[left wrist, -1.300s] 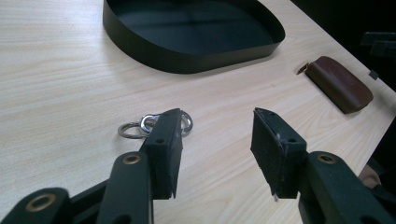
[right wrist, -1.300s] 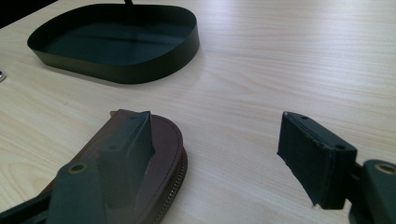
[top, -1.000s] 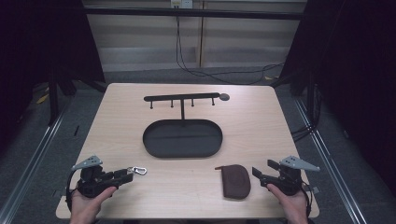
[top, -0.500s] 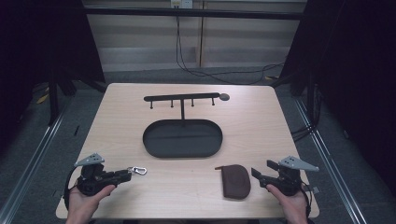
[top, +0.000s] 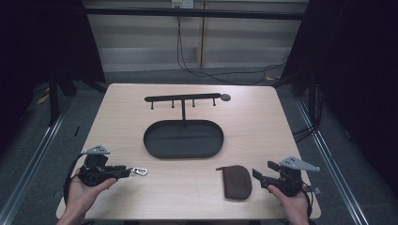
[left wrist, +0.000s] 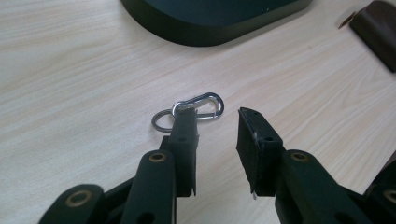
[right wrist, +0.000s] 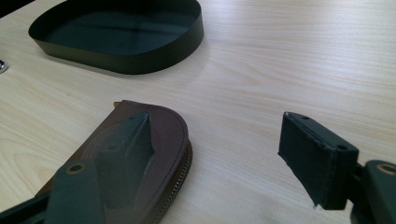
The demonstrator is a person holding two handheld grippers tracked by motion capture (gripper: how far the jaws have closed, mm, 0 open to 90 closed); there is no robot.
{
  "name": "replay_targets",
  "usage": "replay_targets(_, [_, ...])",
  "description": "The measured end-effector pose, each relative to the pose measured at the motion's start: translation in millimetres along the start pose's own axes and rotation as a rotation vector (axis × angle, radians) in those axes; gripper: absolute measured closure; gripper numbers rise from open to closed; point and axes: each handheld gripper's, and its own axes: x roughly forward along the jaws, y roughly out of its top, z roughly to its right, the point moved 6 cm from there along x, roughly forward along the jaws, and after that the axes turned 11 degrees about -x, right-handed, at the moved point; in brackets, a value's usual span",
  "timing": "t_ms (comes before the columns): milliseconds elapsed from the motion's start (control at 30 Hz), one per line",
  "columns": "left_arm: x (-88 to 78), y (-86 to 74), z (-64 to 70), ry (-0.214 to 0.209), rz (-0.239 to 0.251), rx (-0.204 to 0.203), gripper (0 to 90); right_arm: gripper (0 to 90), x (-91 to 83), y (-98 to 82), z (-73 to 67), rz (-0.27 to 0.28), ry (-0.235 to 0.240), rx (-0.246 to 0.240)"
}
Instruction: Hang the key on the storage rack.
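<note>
My left claw (top: 123, 171) at near-left worktop (top: 263, 122) edge, jaws narrowly parted, holding nothing; silver carabiner (left wrist: 198, 107) with ring lies at tips, one tip over it. Claw has drawn back slightly since earlier. Right claw (top: 259, 171) wide apart, empty, unmoved, just beside brown zip pouch (right wrist: 154, 144). Farther: black oval tray (top: 183, 138), then hook rack (top: 183, 99). No readable writing.

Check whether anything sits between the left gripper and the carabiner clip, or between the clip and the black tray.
Nothing visible does. The left gripper is open with the clip lying just past its jaw tips, on bare table. Only bare wood separates the clip from the tray. The brown pouch lies off toward the right gripper.
</note>
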Motion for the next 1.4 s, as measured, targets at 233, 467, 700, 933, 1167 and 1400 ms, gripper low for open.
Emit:
replay_targets(233, [2.9, 9.6, 0.2, 0.063, -0.098, 0.038, 65.1, 25.7, 0.3, 0.2, -0.9, -0.002, -0.001, -0.008])
replay_targets(467, [9.1, 11.4, -5.9, 0.087, -0.173, 0.035, 62.7, 25.7, 1.1, -0.2, -1.9, -0.01, 0.005, -0.01])
replay_targets(700, [11.6, 19.5, -6.2, 0.107, -0.222, 0.021, 59.3, 25.7, 1.9, -0.3, -2.3, -0.016, 0.007, -0.015])
replay_targets(933, [20.6, 26.4, -5.8, 0.132, -0.278, 0.04, 54.9, 25.5, 3.0, -0.7, -3.0, -0.021, 0.015, -0.017])
replay_targets(1167, [30.2, 32.1, -7.9, 0.162, -0.344, 0.04, 54.0, 24.5, 3.7, -1.5, -3.1, -0.026, 0.026, -0.009])
replay_targets(1400, [36.4, 34.2, -7.1, 0.168, -0.386, 0.069, 55.4, 24.4, 4.3, -1.7, -3.7, -0.031, 0.03, -0.011])
